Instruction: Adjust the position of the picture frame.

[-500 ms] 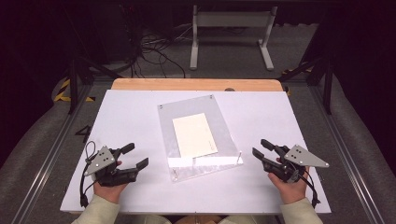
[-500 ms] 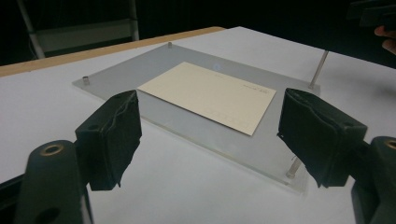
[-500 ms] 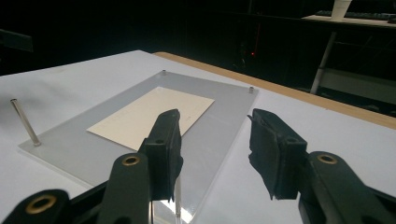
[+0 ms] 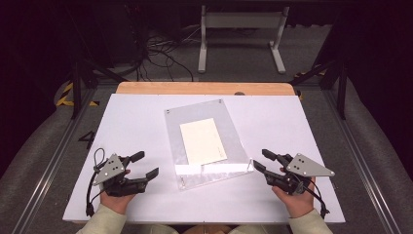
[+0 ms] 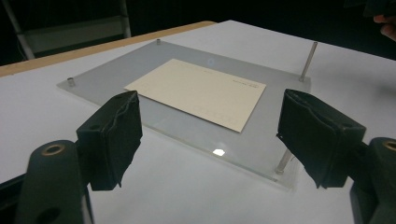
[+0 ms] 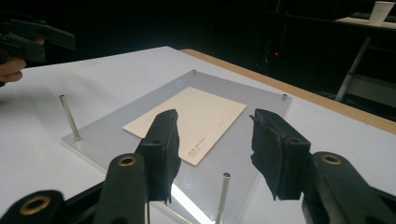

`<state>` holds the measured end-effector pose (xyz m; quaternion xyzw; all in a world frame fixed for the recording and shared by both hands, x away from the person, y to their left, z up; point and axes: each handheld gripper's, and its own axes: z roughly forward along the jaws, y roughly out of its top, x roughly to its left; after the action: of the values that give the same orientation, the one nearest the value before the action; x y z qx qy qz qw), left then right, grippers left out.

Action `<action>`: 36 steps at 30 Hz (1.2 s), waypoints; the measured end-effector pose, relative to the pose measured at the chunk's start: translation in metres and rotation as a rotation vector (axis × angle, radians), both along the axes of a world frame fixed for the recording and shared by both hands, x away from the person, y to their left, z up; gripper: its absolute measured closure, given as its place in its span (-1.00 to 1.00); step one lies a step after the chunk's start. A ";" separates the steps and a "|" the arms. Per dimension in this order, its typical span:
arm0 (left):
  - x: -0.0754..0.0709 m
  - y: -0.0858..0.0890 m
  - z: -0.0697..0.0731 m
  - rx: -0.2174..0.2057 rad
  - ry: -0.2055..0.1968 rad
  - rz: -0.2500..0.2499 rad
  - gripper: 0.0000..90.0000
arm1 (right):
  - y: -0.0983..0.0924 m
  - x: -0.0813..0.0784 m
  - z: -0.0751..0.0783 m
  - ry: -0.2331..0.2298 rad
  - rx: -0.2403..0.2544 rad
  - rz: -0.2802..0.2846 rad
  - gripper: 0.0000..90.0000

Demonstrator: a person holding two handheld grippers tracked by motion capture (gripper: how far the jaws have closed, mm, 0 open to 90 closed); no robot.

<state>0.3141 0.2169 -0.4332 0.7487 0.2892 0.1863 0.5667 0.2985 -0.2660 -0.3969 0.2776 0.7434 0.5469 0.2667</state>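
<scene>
Left gripper [image 4: 146, 165] rests on the white table [image 4: 136, 122] at the near left, jaws spread, nothing between them. Clear plastic frame [image 4: 234, 141] lies flat mid-table with a cream card [image 4: 202, 141] inside; long axis runs away from the person, tilted slightly left at the far end. Thin metal pins [image 6: 69, 117] stand upright at its near corners. Right gripper [image 4: 259, 161], jaws apart and empty, sits just beside the frame's near right corner, so probably the closer hand to act.
</scene>
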 end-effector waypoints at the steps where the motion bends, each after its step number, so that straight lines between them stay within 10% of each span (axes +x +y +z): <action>1: 0.000 -0.001 0.000 0.009 -0.002 -0.004 -0.51 | 0.004 0.001 -0.001 0.010 -0.003 0.011 0.12; 20: 0.002 -0.008 -0.005 0.051 0.028 -0.032 -0.50 | 0.022 0.039 -0.037 0.262 -0.134 -0.031 0.40; 28: 0.003 -0.008 -0.007 0.063 0.041 -0.030 -0.50 | 0.026 0.047 -0.044 0.280 -0.210 -0.075 0.86; 36: 0.005 -0.007 -0.007 0.072 0.041 -0.023 -0.49 | 0.020 0.051 -0.037 0.286 -0.220 -0.088 0.88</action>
<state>0.3195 0.2099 -0.4406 0.7755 0.2852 0.1746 0.5355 0.3494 -0.2461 -0.4339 0.3539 0.8163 0.4049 0.2108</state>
